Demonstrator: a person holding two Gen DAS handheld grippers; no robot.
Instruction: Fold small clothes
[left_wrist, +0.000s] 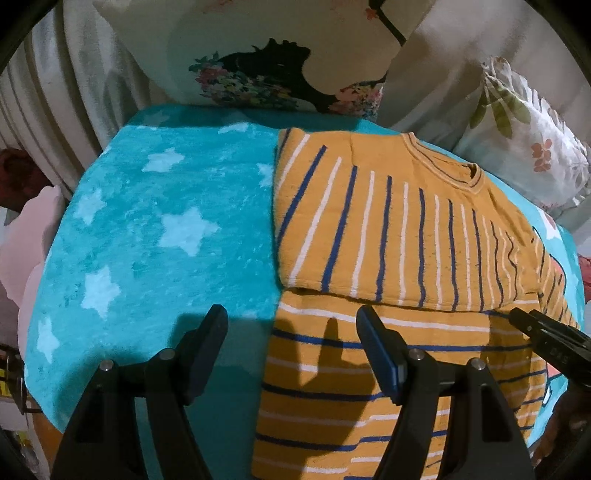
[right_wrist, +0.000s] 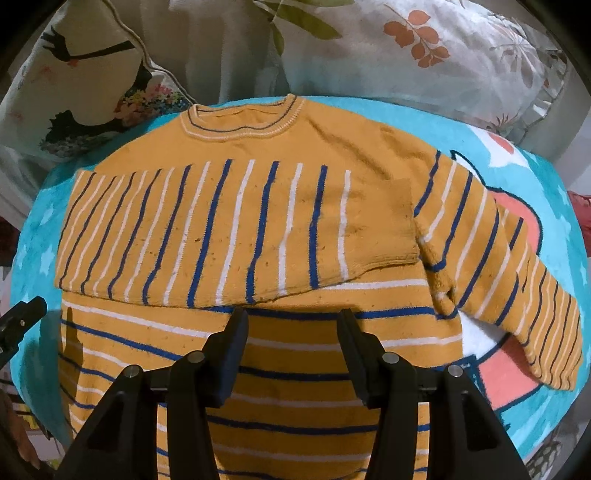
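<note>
Nearest, the right gripper (right_wrist: 291, 328) hovers with fingers spread wide and empty over the lower body of an orange striped sweater (right_wrist: 258, 369). The left gripper (left_wrist: 291, 325) is likewise wide open and empty, straddling the sweater's left edge. The sweater lies flat on a turquoise star-print blanket (left_wrist: 147, 229). One sleeve (right_wrist: 221, 229) is already folded across the chest; the other sleeve (right_wrist: 495, 266) lies out to the right. Floral pillows (right_wrist: 424, 55) sit behind. The likely next move is pinching that loose sleeve and folding it inward.

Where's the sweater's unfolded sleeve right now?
In the right wrist view, the unfolded sleeve lies at right, angled across the star blanket, right of the folded sleeve.
</note>
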